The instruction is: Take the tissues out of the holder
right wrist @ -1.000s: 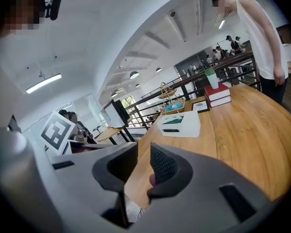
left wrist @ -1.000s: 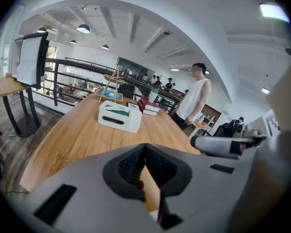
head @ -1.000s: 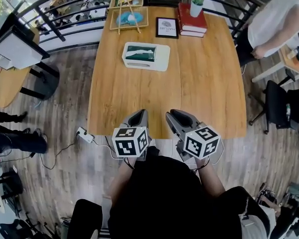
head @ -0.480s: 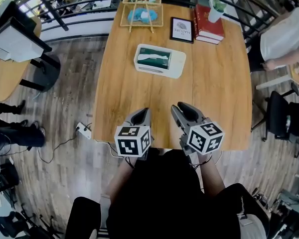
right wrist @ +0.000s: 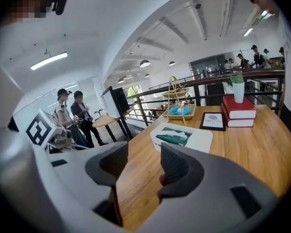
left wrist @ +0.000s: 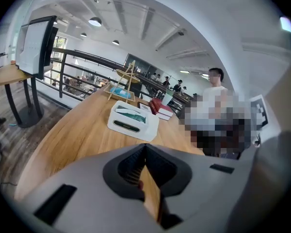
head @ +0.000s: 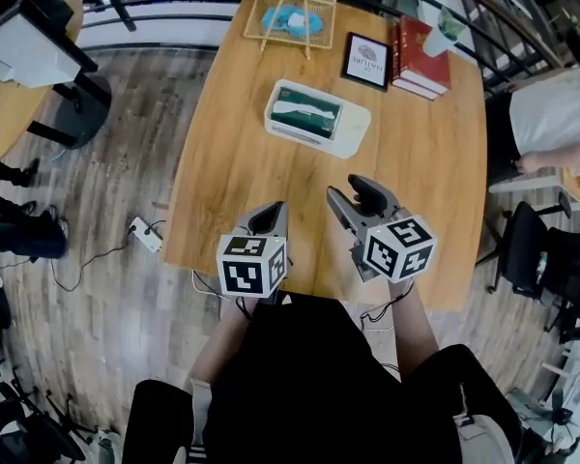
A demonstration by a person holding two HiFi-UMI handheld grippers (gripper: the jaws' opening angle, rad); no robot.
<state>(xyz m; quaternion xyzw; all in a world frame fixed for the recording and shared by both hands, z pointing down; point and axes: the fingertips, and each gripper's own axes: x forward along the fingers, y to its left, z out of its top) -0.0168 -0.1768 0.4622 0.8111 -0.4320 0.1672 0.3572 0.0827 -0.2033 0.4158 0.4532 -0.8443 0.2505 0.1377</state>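
**Hidden or cut off**
- In the head view the marker cubes cover the hands that carry the grippers.
- The frame top cuts off the wire rack (head: 292, 13) at the bench's far edge. Its blue contents cannot be identified.
- A standing person (head: 561, 114) at the right is only partly in frame.

**Surface and room**
- The bench (head: 232, 182) is a rectangular wooden top on a grey plank floor (head: 106, 172).
- A black railing (left wrist: 87, 57) runs past its far end.
- A power strip (head: 141, 233) lies on the floor to the left.

**Count**
- One tissue holder (head: 353, 129). It is white and lies flat on the far half of the bench, well apart from both grippers.
- One pack of green-and-white tissues (head: 304, 114), which sits inside the holder.
- One framed picture (head: 365, 61).
- One stack of red books (head: 423, 58), with one cup (head: 443, 32) on top.
- Two grippers, both over the near edge of the bench.

**Jaws**
- Left gripper (head: 270, 211): the jaws are closed together, with nothing between them.
- Right gripper (head: 351, 191): the jaws stand moderately apart and have just been opening. Only bare bench shows between them.
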